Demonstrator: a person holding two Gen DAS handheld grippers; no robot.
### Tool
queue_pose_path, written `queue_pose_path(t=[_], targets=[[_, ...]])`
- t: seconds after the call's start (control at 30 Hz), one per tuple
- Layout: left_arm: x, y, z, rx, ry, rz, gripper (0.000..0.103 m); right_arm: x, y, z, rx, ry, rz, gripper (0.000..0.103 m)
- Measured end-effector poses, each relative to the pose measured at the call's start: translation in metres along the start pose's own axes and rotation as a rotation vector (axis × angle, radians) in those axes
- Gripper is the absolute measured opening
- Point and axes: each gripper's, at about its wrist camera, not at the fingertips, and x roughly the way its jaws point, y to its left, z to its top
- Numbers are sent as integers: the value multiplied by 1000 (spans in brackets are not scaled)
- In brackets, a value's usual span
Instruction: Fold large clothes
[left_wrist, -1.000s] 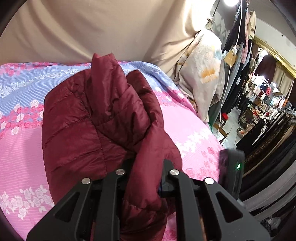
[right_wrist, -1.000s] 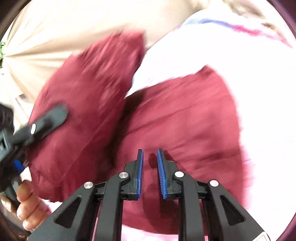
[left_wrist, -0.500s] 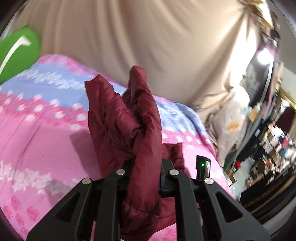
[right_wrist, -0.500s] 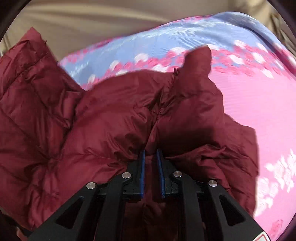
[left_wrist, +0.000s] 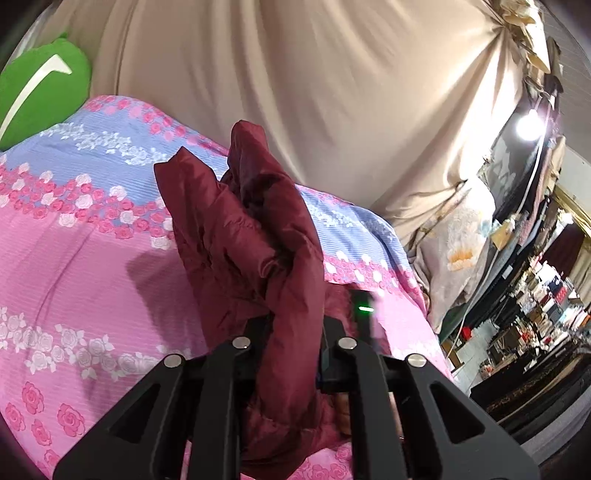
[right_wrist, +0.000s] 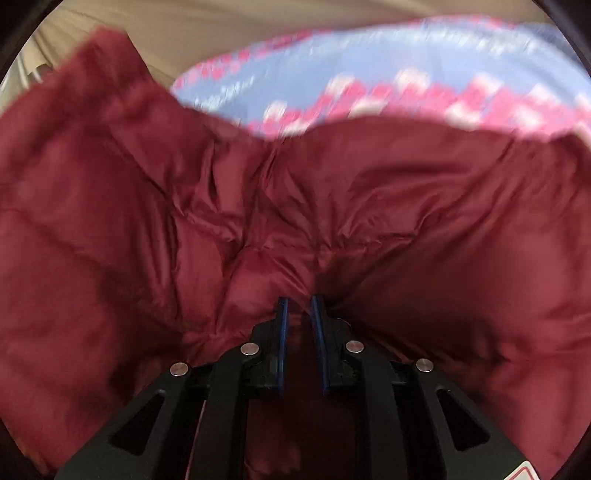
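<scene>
A dark red puffer jacket (left_wrist: 243, 236) is bunched up and stands over the pink and blue floral bedsheet (left_wrist: 74, 266). My left gripper (left_wrist: 291, 326) is shut on a thick fold of it, and the fabric hides both fingertips. In the right wrist view the jacket (right_wrist: 424, 206) fills nearly the whole blurred picture. My right gripper (right_wrist: 298, 308) is shut on a pinch of the fabric between its blue pads (right_wrist: 282, 314). The right gripper's body with a green light (left_wrist: 361, 308) shows just behind the jacket in the left wrist view.
A green pillow (left_wrist: 40, 96) lies at the bed's far left. A beige curtain (left_wrist: 314, 92) hangs behind the bed, with a floral cushion (left_wrist: 458, 251) at its right end. Past the bed's right edge are clothes racks and shop shelves (left_wrist: 535, 314).
My left gripper swung left with the jacket, bringing the green pillow into view. My right gripper moved in, closed on the jacket, and the fabric now fills its view.
</scene>
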Motion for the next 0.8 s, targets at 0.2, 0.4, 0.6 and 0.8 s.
queue_pose_path(t=[0.2, 0.4, 0.6, 0.8], targets=[[34, -45, -5, 103, 68, -79, 13, 24, 12, 2, 8, 48, 134, 14], [101, -100, -22, 197, 174, -168, 13, -15, -38, -14, 190, -10, 316, 7], [160, -135, -54, 253, 303, -179, 13, -132, -123, -85, 369, -243, 268, 14], [218, -151, -102, 295, 440, -123, 16, -209, -149, -135, 394, -374, 26, 17]])
